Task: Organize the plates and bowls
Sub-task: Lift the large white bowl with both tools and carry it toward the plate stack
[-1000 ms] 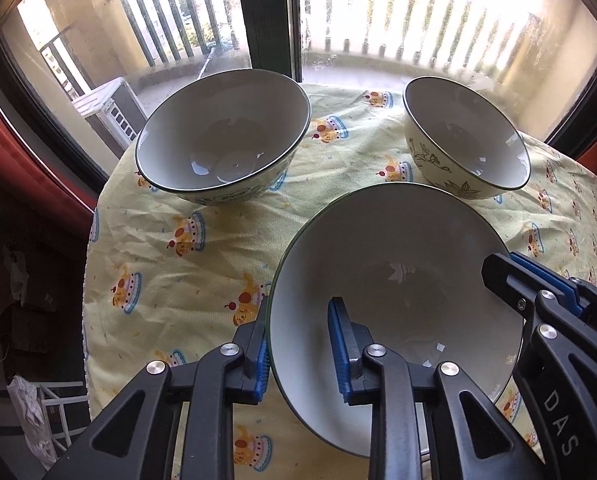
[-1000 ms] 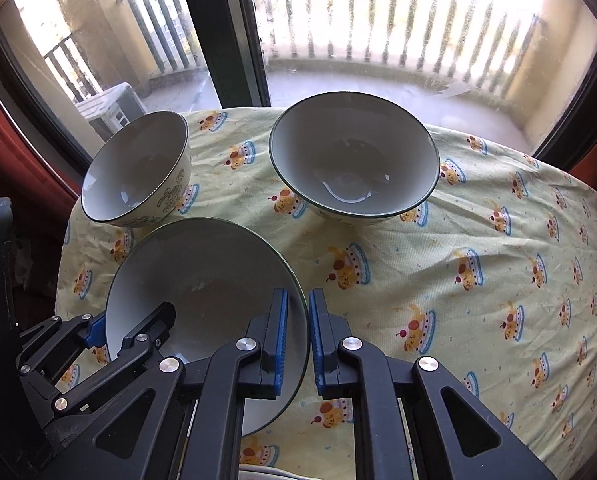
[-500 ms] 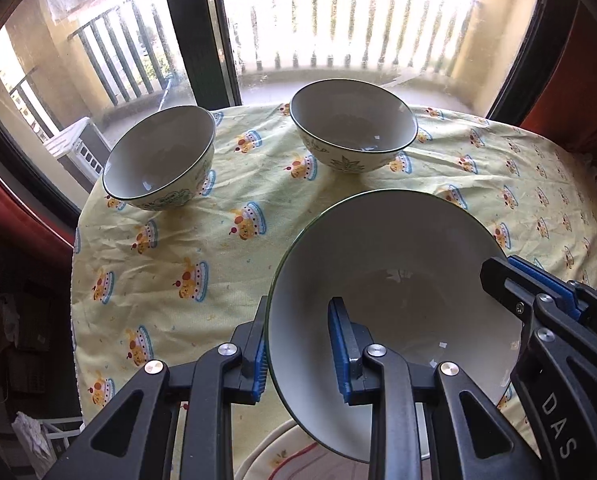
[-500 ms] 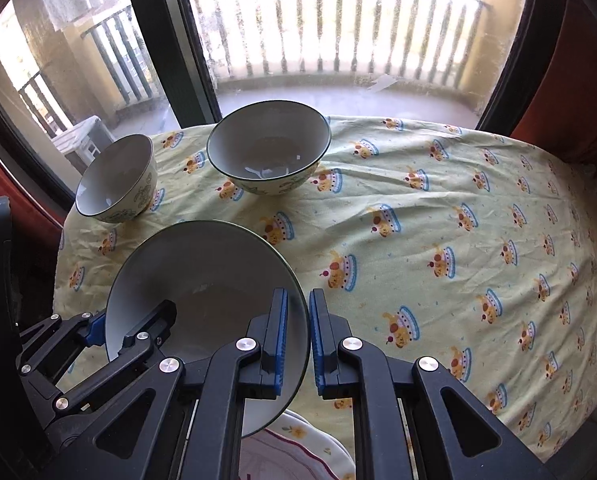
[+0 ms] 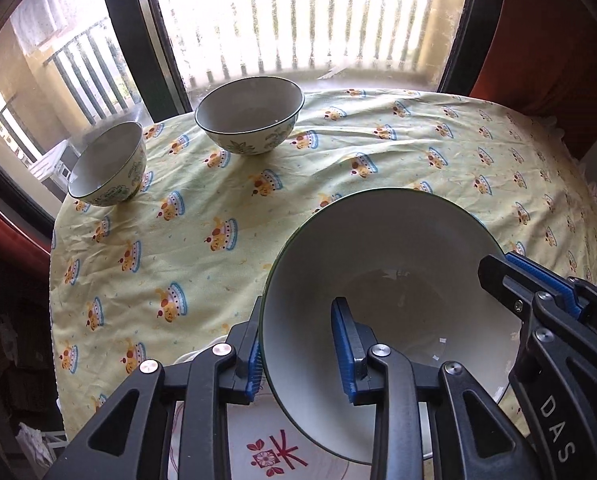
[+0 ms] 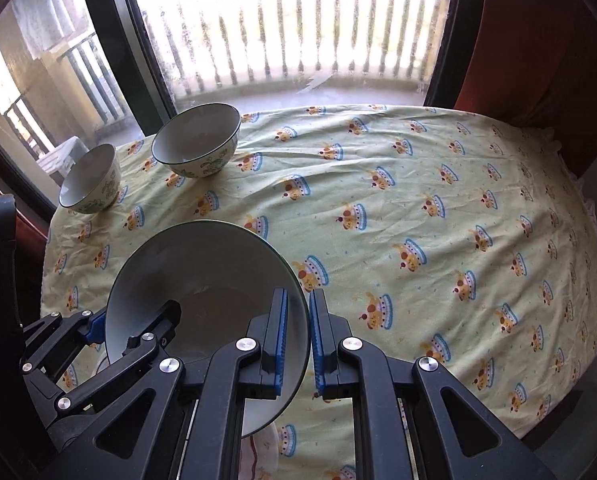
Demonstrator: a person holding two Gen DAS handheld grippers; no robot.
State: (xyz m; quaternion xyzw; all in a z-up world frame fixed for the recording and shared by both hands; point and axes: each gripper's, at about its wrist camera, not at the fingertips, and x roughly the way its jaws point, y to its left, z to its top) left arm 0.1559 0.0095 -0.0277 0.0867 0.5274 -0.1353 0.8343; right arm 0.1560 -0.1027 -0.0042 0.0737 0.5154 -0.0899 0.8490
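Bowl (image 5: 382, 280), pinched at opposite rim edges by left gripper (image 5: 300, 354) and right gripper (image 6: 296, 340), should be lowered level onto the plate (image 5: 274, 446) before either grip is eased.

A large white bowl (image 5: 382, 280) is held tilted above a plate (image 5: 258, 440); two bowls (image 5: 250, 114) sit far back.

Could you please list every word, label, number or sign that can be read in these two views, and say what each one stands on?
"DAS": white letters on the black body of the right gripper, seen at the right edge of the left wrist view; cut off by the frame, so perhaps part of a longer word.
A red sign, possibly a character, above a red flower on the plate under the held bowl: partly hidden, not readable.
Nothing else is readable.
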